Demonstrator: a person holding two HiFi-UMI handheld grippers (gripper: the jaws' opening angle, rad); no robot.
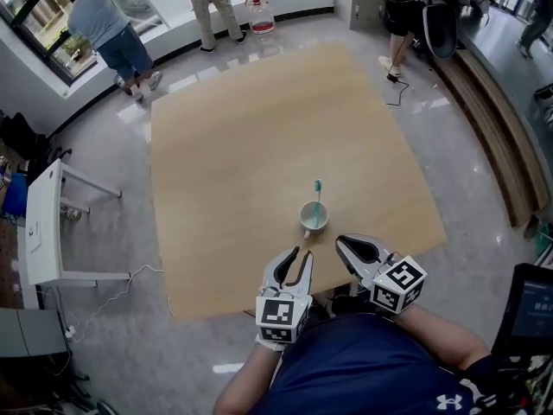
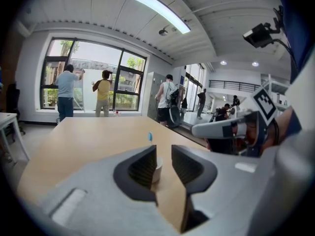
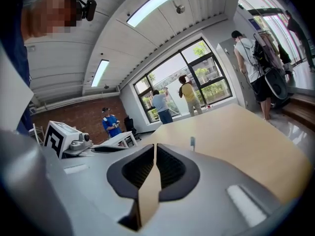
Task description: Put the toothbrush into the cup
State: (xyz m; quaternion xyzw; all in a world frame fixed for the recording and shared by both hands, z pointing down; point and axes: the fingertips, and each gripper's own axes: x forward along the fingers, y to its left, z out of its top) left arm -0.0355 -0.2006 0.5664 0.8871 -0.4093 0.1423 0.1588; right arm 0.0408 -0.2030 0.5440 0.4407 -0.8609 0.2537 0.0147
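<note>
Nearest, the left gripper [image 1: 301,254] and right gripper [image 1: 342,245] hover over the near tabletop [image 1: 242,145] edge. The job looks finished, so it is best to draw them away gently without nudging anything. The left fingers [image 2: 142,168] stand half parted and empty, and the right fingers [image 3: 170,168] are pressed together on nothing. Just beyond, the toothbrush [image 1: 317,190] stands head-up in the cup [image 1: 313,220]

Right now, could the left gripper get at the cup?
Probably yes: the left gripper is empty with jaws apart, the cup stands just ahead of it, and only bare table lies between them.
</note>
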